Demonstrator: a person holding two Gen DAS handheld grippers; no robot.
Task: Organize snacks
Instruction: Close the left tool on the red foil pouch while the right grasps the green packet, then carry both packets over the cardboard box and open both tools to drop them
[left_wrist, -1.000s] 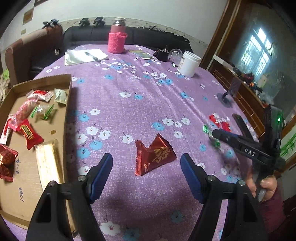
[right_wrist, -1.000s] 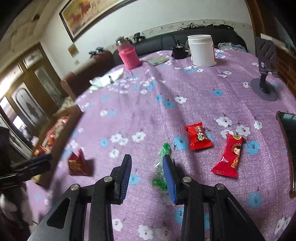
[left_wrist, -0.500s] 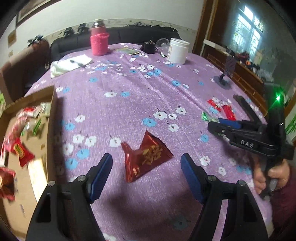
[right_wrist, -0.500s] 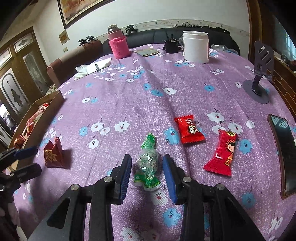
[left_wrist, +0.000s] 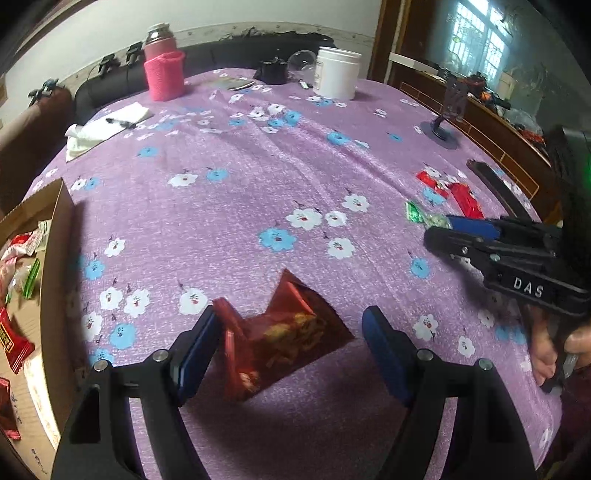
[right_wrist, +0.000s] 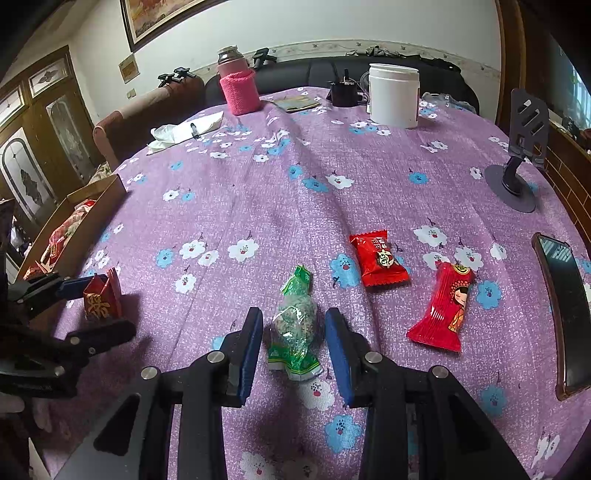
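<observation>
The left gripper (left_wrist: 288, 343) stands open around a dark red packet (left_wrist: 280, 339); beside it sits a box (left_wrist: 55, 258) at the table edge. The right gripper (right_wrist: 293, 347) is open around a green candy (right_wrist: 295, 325), with bare cloth (right_wrist: 295, 206) ahead.

The shiny dark red foil snack packet (left_wrist: 280, 339) is motion-smeared in the left wrist view, so its gold print is unreadable. The brown cardboard box (left_wrist: 55, 258) of snacks gets chopped off by the left edge. In the right wrist view the black phone-like slab (right_wrist: 565, 314) runs off the right edge, and the person's hand (left_wrist: 554, 354) is mostly hidden behind the handle.
</observation>
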